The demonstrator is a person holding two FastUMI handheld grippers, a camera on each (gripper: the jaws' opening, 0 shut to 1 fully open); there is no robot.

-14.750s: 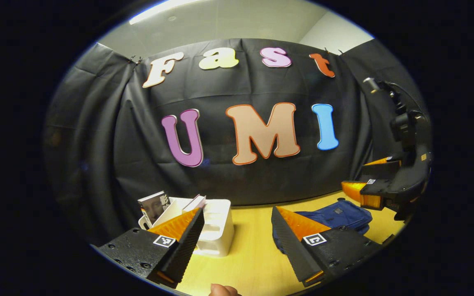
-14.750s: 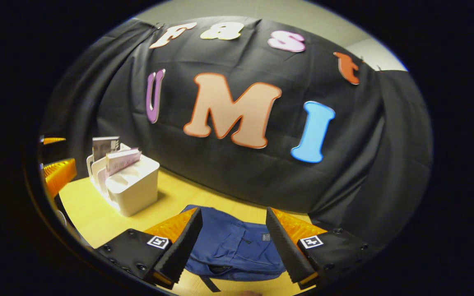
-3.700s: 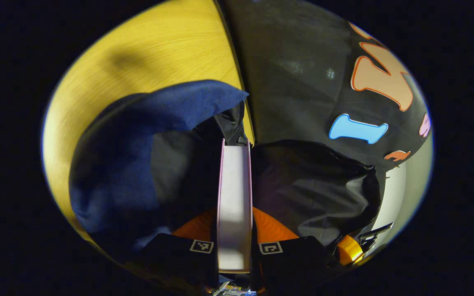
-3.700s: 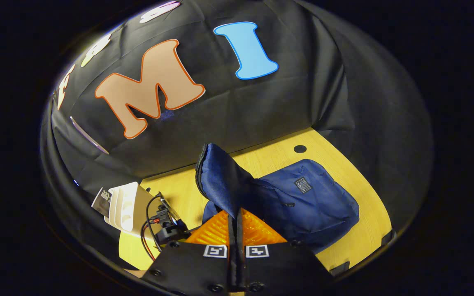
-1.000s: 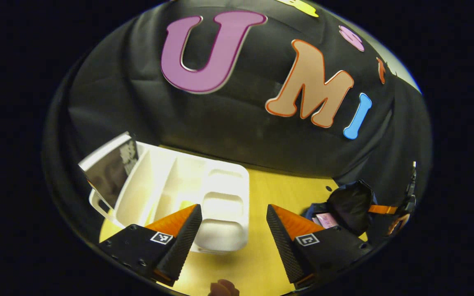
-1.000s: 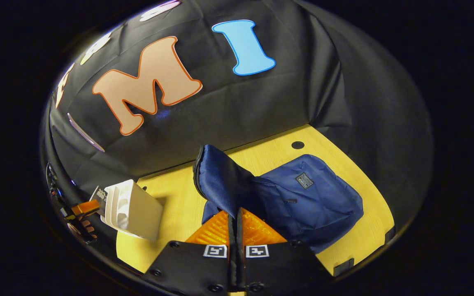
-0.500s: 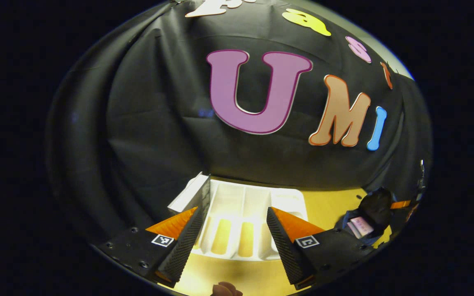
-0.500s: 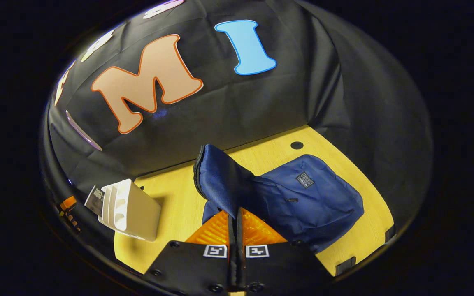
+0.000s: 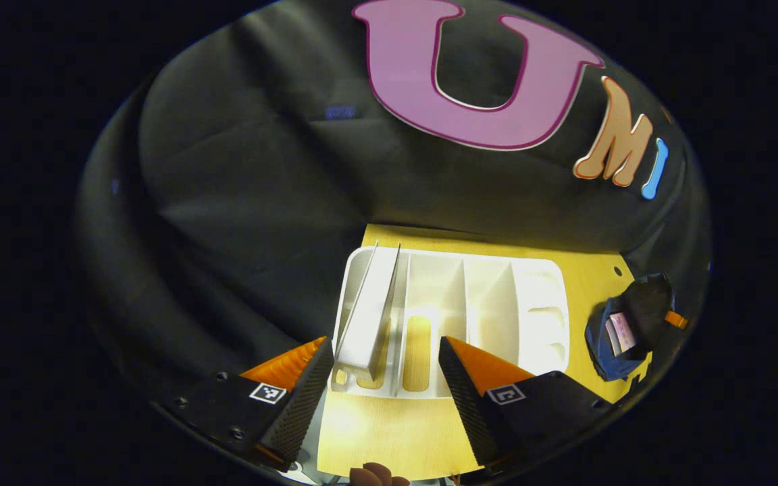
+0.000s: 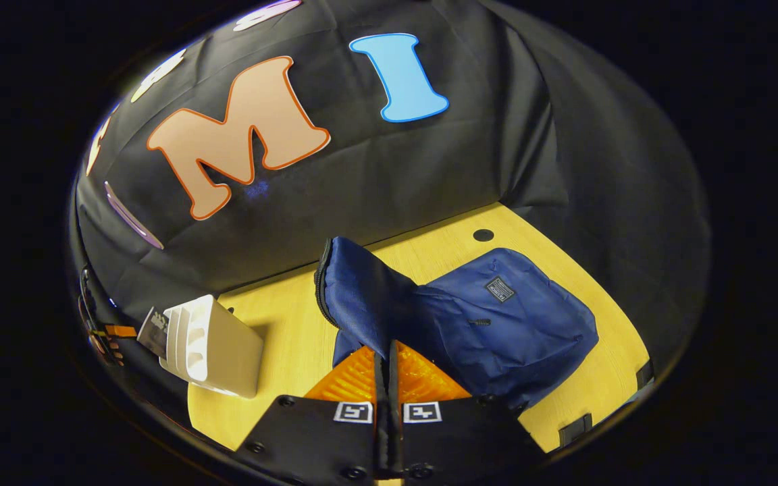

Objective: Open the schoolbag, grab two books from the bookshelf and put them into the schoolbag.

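A yellow wooden table [image 10: 294, 337] is carrying the whole job, with the blue schoolbag [image 10: 497, 331] lying on it well apart from the white bookshelf [image 9: 537, 297]. The right gripper [image 10: 389, 378] is clamping both fingers on the bag's soft flap [image 10: 362, 297], which is sagging like limp cloth and is being held up to keep the mouth open. In the left gripper view, a pink book [image 9: 620, 332] is sitting inside that open bag. The bookshelf's slots are standing bare except the leftmost, where the remaining book [image 9: 370, 317] is leaning on edge. It is looking thin, stiff and light, likely smooth-covered, so its upper edge, gripped across the thickness, is probably offering the surest hold. The left gripper [image 9: 383, 378] is hovering over that slot with its jaws spread wide and holding nothing.
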